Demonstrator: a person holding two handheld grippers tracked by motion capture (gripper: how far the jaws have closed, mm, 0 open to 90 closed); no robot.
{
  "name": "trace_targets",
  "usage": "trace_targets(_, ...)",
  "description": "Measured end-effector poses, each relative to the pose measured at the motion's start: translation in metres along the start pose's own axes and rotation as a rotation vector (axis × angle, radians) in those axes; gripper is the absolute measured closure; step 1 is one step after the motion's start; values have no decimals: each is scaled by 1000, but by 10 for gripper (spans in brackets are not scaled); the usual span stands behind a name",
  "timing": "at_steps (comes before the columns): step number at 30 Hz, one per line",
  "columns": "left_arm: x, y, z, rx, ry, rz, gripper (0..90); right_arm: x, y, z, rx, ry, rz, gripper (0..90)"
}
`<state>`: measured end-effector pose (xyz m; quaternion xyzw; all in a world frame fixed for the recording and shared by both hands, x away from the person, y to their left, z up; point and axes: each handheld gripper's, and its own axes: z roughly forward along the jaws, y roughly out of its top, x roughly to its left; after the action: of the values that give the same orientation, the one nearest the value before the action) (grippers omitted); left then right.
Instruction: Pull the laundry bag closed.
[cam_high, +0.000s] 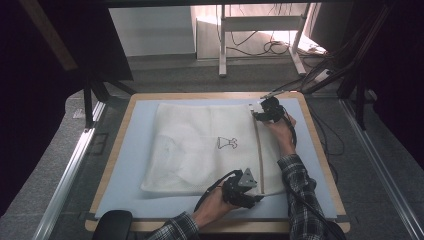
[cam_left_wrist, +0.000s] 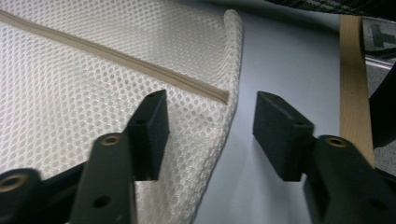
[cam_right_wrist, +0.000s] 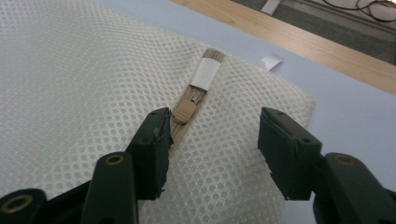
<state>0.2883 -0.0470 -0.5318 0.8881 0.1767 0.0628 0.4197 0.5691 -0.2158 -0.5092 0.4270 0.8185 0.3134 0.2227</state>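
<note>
A white mesh bag (cam_high: 200, 147) lies flat on the pale blue mat (cam_high: 130, 150), with a beige zipper (cam_high: 258, 150) running along its right side. My left gripper (cam_high: 257, 196) is at the bag's near right corner, open; in the left gripper view (cam_left_wrist: 210, 121) one jaw hangs over the mesh (cam_left_wrist: 70, 93) and the other over the bare mat, the zipper end (cam_left_wrist: 219, 95) just ahead. My right gripper (cam_high: 256, 115) is at the far right corner, open. The right gripper view (cam_right_wrist: 212, 140) has the beige zipper pull (cam_right_wrist: 184, 112) right by one jaw, not gripped.
The mat lies on a wooden table (cam_high: 320, 150) whose edge is close on the right (cam_left_wrist: 352, 84). A small white label (cam_right_wrist: 271, 60) sticks out from the bag's far corner. Beyond the table are a metal frame and cables (cam_high: 270, 47) on the floor.
</note>
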Motion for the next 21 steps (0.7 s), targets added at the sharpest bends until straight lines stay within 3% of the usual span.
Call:
trace_targets(5,-3,-2,-1,-11,-5,-25,286,2,-2,-3,5,23,16,331)
trace_targets(9,-3,-2,-5,-16,-11,-37,236,3,-3,-3,-2,51,42,271)
trace_targets(12,-1,-2,-8,10,-17,-46,143,7,-4,-3,7,84,31,172)
trace_targets(14,0,-3,-11,18,-33,-55,109,9,-4,-4,10,90,27,158)
trace_targets(21,4,-7,-19,18,-44,-69,76,14,-4,-11,-3,147,38,95)
